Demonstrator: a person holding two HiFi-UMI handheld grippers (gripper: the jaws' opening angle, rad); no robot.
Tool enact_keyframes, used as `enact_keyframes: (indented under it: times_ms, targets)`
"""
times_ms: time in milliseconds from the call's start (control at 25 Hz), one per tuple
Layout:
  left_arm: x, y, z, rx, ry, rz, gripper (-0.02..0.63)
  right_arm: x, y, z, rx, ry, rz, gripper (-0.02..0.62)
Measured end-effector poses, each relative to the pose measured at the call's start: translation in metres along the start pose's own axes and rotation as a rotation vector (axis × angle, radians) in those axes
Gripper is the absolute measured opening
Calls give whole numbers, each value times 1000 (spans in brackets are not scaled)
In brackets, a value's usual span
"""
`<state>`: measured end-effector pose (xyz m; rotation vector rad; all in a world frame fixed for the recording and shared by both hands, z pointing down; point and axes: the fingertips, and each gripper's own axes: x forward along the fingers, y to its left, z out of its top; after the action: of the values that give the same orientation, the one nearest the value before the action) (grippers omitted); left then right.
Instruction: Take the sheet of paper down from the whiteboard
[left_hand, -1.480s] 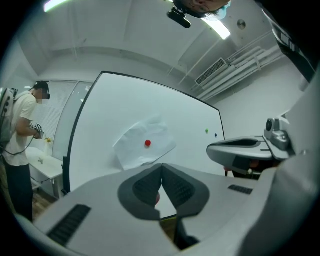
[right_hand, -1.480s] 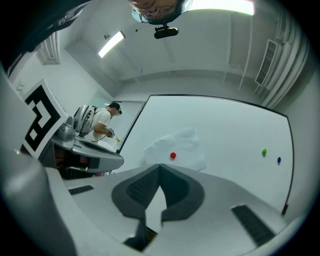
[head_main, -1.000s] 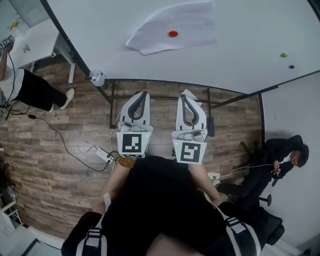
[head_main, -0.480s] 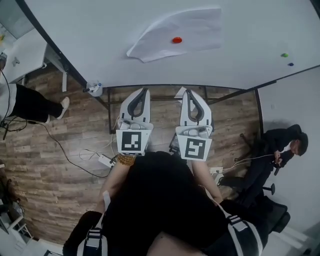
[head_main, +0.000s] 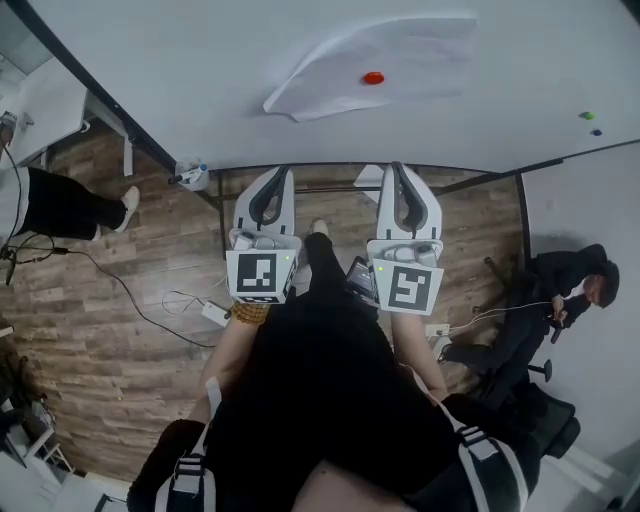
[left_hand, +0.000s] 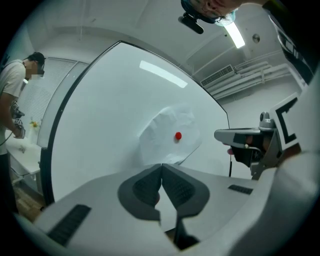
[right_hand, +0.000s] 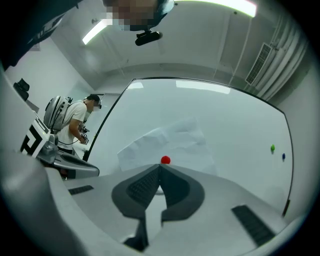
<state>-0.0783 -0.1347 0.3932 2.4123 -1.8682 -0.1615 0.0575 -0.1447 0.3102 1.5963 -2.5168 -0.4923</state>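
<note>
We see the sheet of paper (head_main: 400, 55) at upper centre, pinned on whiteboard (head_main: 180, 80) by red magnet (head_main: 373, 77), left gripper (head_main: 284, 171) and right gripper (head_main: 397, 167) below it, apart from it, both jaw pairs together, empty

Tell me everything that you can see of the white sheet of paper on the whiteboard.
The white sheet of paper looks thin and wrinkled, with several creases. It lies skewed against the large white whiteboard, pinned by one small round red magnet near its middle. Its pointed lower left corner seems to lift slightly off the board and casts a thin shadow. Only the magnet and the board touch it.
</note>
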Motion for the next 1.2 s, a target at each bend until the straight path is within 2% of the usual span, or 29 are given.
enact_keyframes:
  times_ms: [160, 400, 880, 1200]
  targets:
    - [4, 10, 5, 19, -19, 23, 12, 15, -10, -8, -43, 5, 8, 0]
    - [11, 24, 11, 24, -39, 66, 12, 34, -29, 0, -33, -34, 13, 0]
    - [15, 39, 6, 26, -26, 113, 12, 63, -20, 13, -50, -83, 58, 2]
    - [13, 47, 2, 26, -23, 133, 12, 78, -15, 10, -68, -82, 70, 42]
